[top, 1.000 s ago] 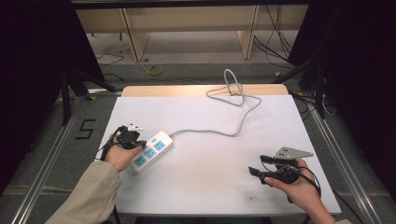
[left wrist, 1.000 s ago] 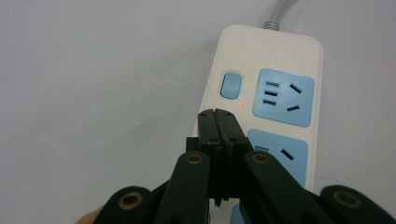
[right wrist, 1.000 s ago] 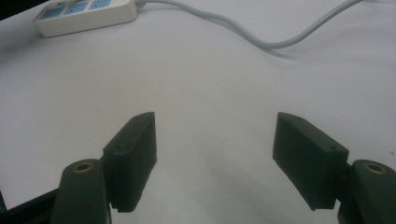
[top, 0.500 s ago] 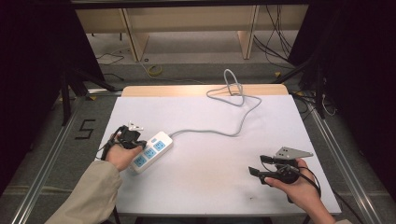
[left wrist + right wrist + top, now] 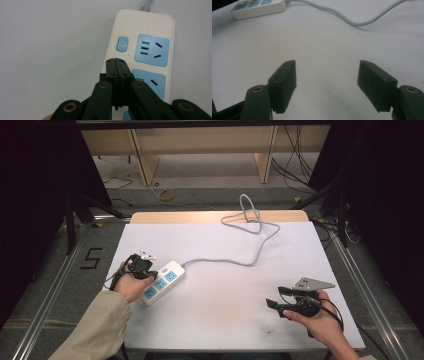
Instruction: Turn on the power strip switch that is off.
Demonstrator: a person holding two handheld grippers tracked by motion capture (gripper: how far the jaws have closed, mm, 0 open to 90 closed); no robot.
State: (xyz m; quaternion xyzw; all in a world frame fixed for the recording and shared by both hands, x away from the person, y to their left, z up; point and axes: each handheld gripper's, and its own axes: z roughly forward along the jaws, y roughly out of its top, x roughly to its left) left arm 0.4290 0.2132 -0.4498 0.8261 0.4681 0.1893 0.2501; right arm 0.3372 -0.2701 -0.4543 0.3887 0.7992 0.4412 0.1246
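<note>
Stillness is kept since a second ago: left gripper (image 5: 117, 61), jaws pressed together, is poised over the power strip (image 5: 161, 282) at the counter's (image 5: 225, 320) left, its switch (image 5: 122, 44) judged next, while right gripper (image 5: 327, 75) is held apart.

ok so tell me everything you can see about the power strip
The power strip is a white, plastic-looking bar with light blue socket panels and a small blue switch near its cord end. It lies flat, face up, at the left of the white table, set at a slant. Its grey cord snakes to the far edge, where it loops. The left gripper, jaws shut, has its tip over the strip just below the switch; contact is unclear.
</note>
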